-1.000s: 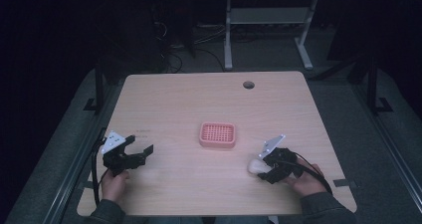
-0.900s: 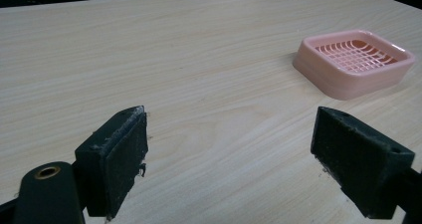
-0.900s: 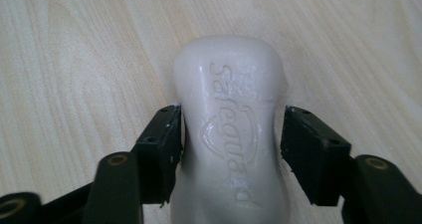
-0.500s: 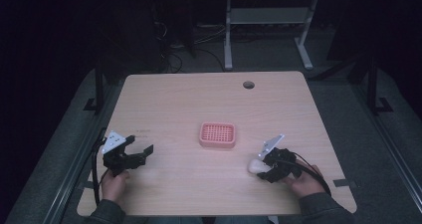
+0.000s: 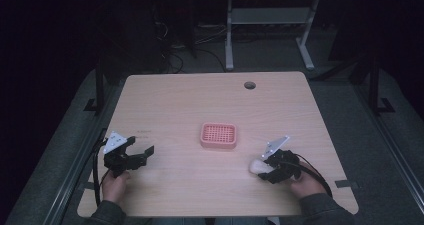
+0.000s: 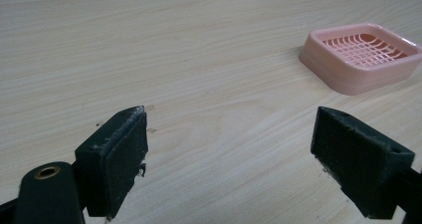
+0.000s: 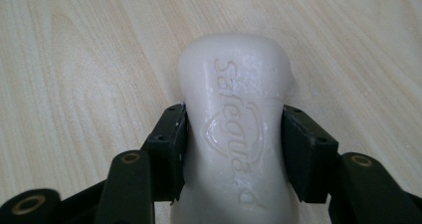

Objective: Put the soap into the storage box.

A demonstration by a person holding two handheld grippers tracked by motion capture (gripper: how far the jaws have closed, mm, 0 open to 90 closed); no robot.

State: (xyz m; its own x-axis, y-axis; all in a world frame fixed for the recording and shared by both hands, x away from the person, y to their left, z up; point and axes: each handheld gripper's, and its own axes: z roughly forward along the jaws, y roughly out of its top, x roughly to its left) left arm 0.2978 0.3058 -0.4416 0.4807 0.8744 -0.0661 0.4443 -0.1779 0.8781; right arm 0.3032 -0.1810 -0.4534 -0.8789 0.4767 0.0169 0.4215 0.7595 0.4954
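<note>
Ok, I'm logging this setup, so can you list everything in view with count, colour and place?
soap bar: one, white, near the table's right front, clamped between the right gripper's pads, which have just been closing.
soap dish: one, pink, slotted, mid-table, empty.
table: one, light wood, round hole near its far edge.
metal frame: one, pale, on the floor beyond the table.
left gripper: one, black, front left, jaws wide apart over bare wood.
right gripper: one, black, front right.
hands: two, at the near edge.
</note>
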